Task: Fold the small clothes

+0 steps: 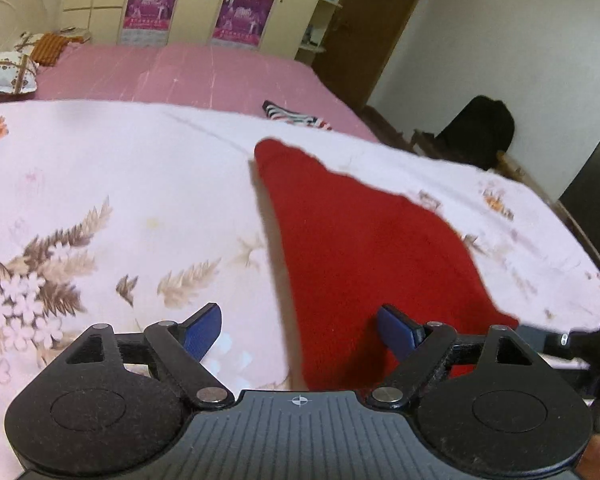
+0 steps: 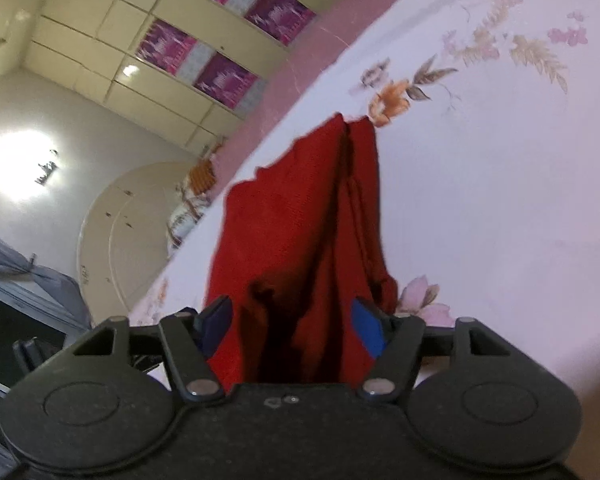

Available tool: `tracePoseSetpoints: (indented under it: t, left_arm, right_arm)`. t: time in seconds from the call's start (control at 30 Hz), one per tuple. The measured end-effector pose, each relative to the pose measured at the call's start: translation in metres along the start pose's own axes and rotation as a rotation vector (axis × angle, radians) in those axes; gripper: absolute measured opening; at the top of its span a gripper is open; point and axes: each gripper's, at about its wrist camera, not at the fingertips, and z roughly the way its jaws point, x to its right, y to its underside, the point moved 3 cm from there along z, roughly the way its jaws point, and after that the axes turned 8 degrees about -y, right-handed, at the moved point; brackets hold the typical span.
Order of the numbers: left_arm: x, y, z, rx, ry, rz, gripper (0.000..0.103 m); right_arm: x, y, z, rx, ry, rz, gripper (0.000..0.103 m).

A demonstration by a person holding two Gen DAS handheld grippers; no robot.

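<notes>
Jaws of both my left gripper and right gripper gape around the red knitted garment on the floral white bedsheet; no legible writing.

My right gripper, fingers spread, has a red garment bunched between them above the floral bedsheet.
</notes>
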Motion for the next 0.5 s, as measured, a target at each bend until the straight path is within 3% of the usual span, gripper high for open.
tracePoseSetpoints:
  t: [0.23, 0.43, 0.47, 0.5]
  left_arm:
    - [0.002, -0.006, 0.026, -0.011, 0.018, -0.023, 0.085]
    - [-0.006, -0.022, 0.046, -0.001, 0.000, -0.049, 0.085]
    - [-0.005, -0.023, 0.052, -0.018, 0.001, -0.041, 0.085]
    - [-0.003, -0.023, 0.057, -0.038, 0.002, -0.030, 0.085]
  right_arm:
    - [-0.007, -0.011, 0.022, 0.009, -0.028, -0.066, 0.054]
    - [-0.012, -0.027, 0.051, -0.019, 0.069, -0.145, 0.054]
    - [-0.014, -0.027, 0.055, -0.028, 0.088, -0.174, 0.048]
    - [-0.017, -0.025, 0.059, -0.039, 0.119, -0.218, 0.030]
